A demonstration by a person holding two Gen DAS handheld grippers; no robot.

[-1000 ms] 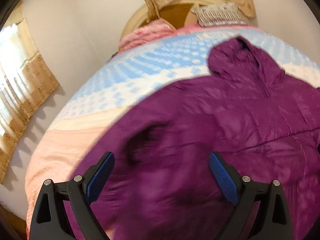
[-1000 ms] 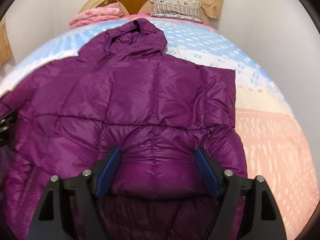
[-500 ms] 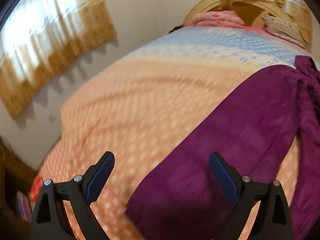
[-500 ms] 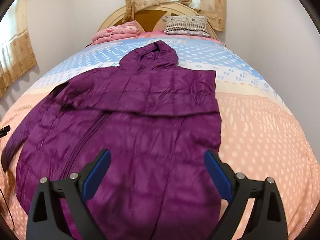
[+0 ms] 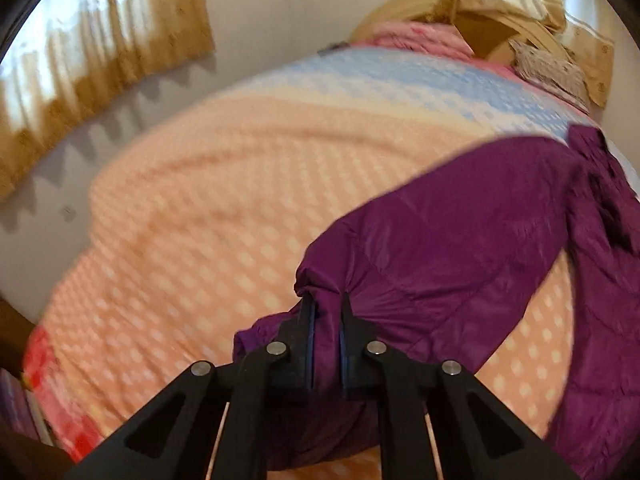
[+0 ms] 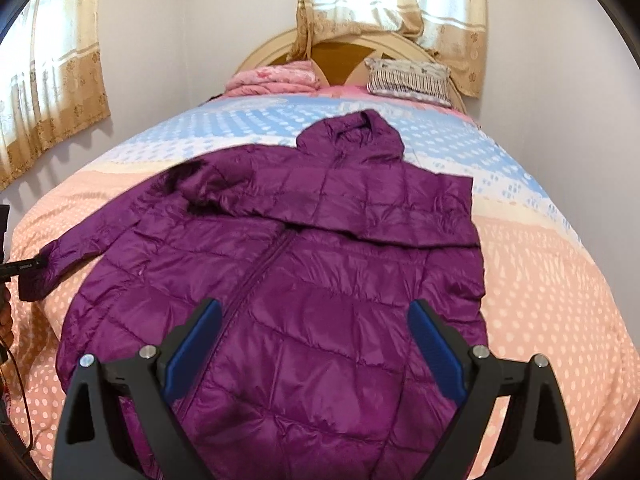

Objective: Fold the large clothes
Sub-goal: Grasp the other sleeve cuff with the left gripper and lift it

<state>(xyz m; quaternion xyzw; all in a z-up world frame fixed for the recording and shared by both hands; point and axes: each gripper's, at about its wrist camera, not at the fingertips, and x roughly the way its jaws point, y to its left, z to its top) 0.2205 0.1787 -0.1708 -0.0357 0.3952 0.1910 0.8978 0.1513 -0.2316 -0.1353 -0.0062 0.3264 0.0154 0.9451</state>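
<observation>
A purple hooded puffer jacket (image 6: 304, 280) lies front up on the bed, hood toward the headboard. Its right sleeve is folded across the chest. Its left sleeve (image 5: 440, 240) stretches out to the bed's left side. My left gripper (image 5: 325, 308) is shut on the cuff of that sleeve; in the right wrist view it shows at the far left edge (image 6: 24, 268). My right gripper (image 6: 316, 320) is open and empty, above the jacket's lower body.
The bed (image 6: 560, 280) has a peach and blue dotted cover. A pink folded quilt (image 6: 276, 78) and a striped pillow (image 6: 408, 80) lie by the wooden headboard. Curtained windows are on the left wall (image 6: 48, 80) and behind the bed. Walls stand close on both sides.
My left gripper swung from over the jacket to the sleeve end and shut on the cuff. My right gripper pulled back, staying open, so more of the jacket shows.
</observation>
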